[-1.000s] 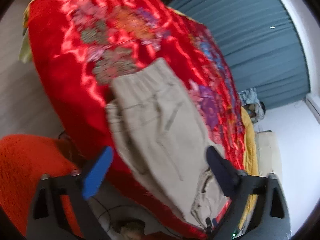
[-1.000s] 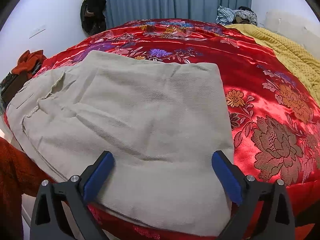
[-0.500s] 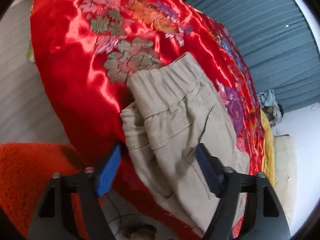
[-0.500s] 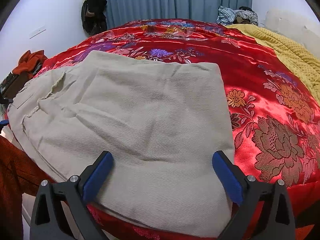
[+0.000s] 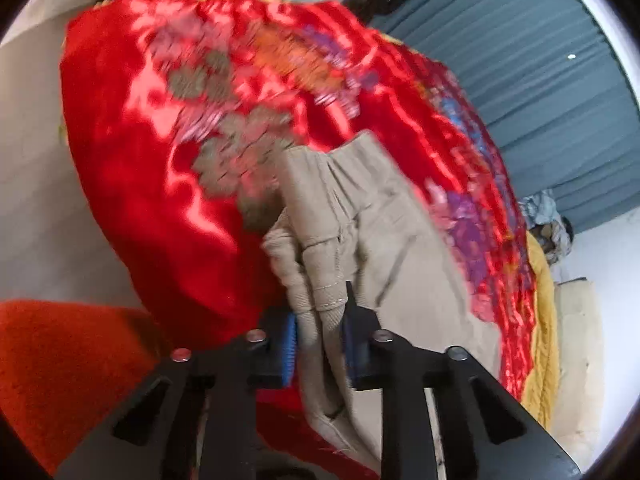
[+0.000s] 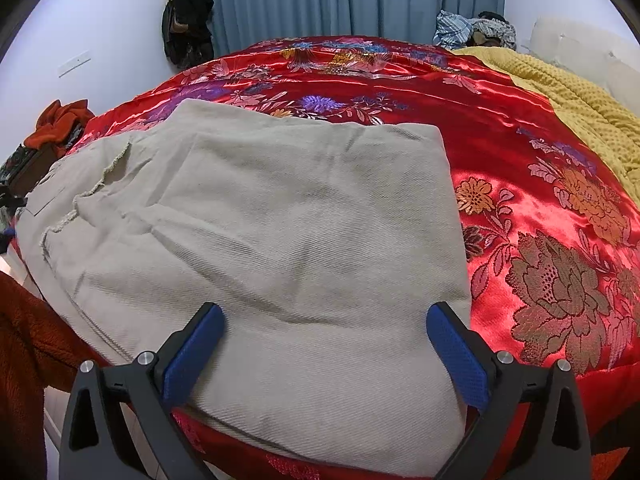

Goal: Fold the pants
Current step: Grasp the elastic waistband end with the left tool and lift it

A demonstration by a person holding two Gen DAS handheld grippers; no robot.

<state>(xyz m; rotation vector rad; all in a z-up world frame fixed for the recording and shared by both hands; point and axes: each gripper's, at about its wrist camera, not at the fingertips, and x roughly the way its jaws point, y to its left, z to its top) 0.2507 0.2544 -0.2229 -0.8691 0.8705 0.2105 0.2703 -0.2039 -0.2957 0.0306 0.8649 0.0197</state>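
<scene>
Beige pants [image 6: 280, 240] lie folded on a red satin bedspread [image 6: 520, 152]. In the left wrist view the waistband end of the pants [image 5: 360, 240] bunches up between the blue pads of my left gripper [image 5: 320, 340], whose jaws are closing and press on the cloth. In the right wrist view my right gripper [image 6: 324, 348] hovers wide open over the near edge of the folded legs, its pads clear of the fabric. A frayed hem shows at the left of the pants.
A yellow knitted blanket [image 6: 580, 96] covers the bed's far right side. An orange fuzzy cloth [image 5: 60, 368] hangs at the bed's near edge. Blue curtains [image 6: 340, 0] and a pile of clothes [image 6: 472, 30] stand behind. Dark garments [image 6: 186, 16] hang on the wall.
The left gripper's jaws went from wide open to pinched on the pants' waistband, which now bunches upward. The right gripper and the folded legs have not moved.
</scene>
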